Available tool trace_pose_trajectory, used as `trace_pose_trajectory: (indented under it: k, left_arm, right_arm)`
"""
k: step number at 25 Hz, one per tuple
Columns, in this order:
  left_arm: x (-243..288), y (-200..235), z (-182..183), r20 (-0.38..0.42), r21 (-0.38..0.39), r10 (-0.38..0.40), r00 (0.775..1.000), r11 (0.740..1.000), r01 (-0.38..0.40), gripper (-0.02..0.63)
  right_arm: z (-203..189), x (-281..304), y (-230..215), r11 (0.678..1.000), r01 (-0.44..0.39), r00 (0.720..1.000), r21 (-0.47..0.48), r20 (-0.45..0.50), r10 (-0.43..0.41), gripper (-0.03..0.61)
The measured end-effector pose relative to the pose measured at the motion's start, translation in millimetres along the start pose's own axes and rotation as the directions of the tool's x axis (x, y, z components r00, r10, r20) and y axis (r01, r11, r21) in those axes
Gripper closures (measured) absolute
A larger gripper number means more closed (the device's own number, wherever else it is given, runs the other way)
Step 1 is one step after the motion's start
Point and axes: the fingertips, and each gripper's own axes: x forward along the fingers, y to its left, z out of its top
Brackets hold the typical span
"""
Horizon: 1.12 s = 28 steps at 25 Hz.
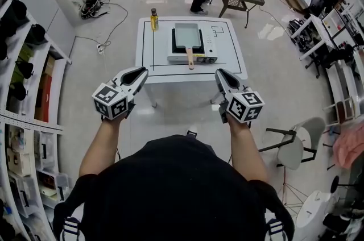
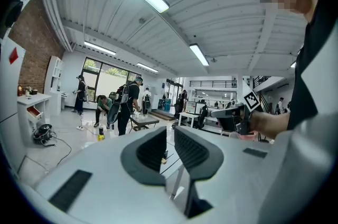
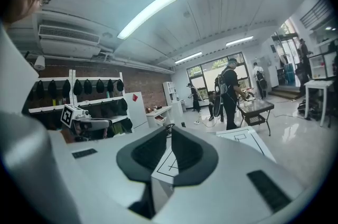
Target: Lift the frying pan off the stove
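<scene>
Frying pan (image 1: 187,35) on stove (image 1: 208,55), seemingly untouched

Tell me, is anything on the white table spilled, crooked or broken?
Nothing stands out. The frying pan sits flat and square on the stove, its handle pointing toward the near edge of the table. The bottle stands upright near the far left corner, and no spill shows.

A yellow bottle (image 1: 153,19), perhaps oil, stands near the white table's (image 1: 149,55) far-left corner.
</scene>
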Motion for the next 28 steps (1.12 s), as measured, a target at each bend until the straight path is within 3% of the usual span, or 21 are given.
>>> trace_pose_trajectory:
  k: [13,28]
  left_arm:
    - [20,16,-5,-0.014,-0.001,0.007,1.000,1.000,-0.007,0.567]
    - [69,34,-11,-0.054,-0.030,0.033,0.998,0.999,-0.034,0.568]
  right_arm:
    - [-4,27,-15,0.999,-0.017,1.000,0.027,-0.005,0.017,0.548]
    - [-8,61,-66,0.998,-0.030,0.999,0.055,-0.039,0.032,0.548]
